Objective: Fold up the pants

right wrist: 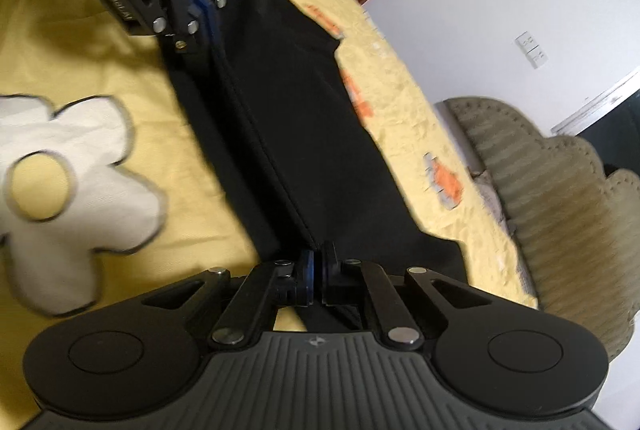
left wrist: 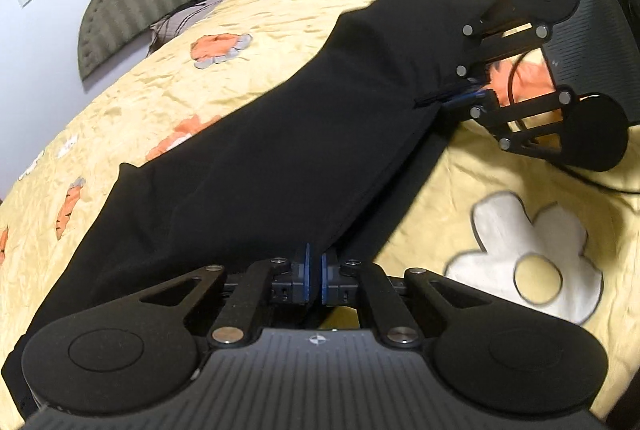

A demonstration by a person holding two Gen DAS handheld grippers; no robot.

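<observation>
- Slippage is the main risk: the left tool (left wrist: 314, 272) is pinched together on an edge of the black pants (left wrist: 280, 133) at one end, and only a thin bit of cloth sits between its blue pads, so a quick lift could pull the fabric free.
- Uneven grip is the next one: the right tool (right wrist: 316, 276) is likewise clamped on the pants' edge at the other end, and in its view it seems to catch the upper layer along the seam; whether the lower layer is caught too, I cannot tell. If it is not, I judge the layers would part when raised and the fold would come out crooked.
- Dragging could rumple things: if both hands pull apart too hard, or carry the cloth low, the pants may scrape the yellow bedspread (left wrist: 132, 101) and bunch it or twist themselves.
- Pants lie stretched long across the bed, between the two tools, already doubled lengthwise as far as I can judge, with one leg over the other and a straight seamed edge running down the side nearer the white flower patch (right wrist: 72, 185).
- Cloth looks plain, dark, smooth and fairly limp, with a few soft creases near the wider end; it should drape and sag between the grips rather than hold shape.
</observation>
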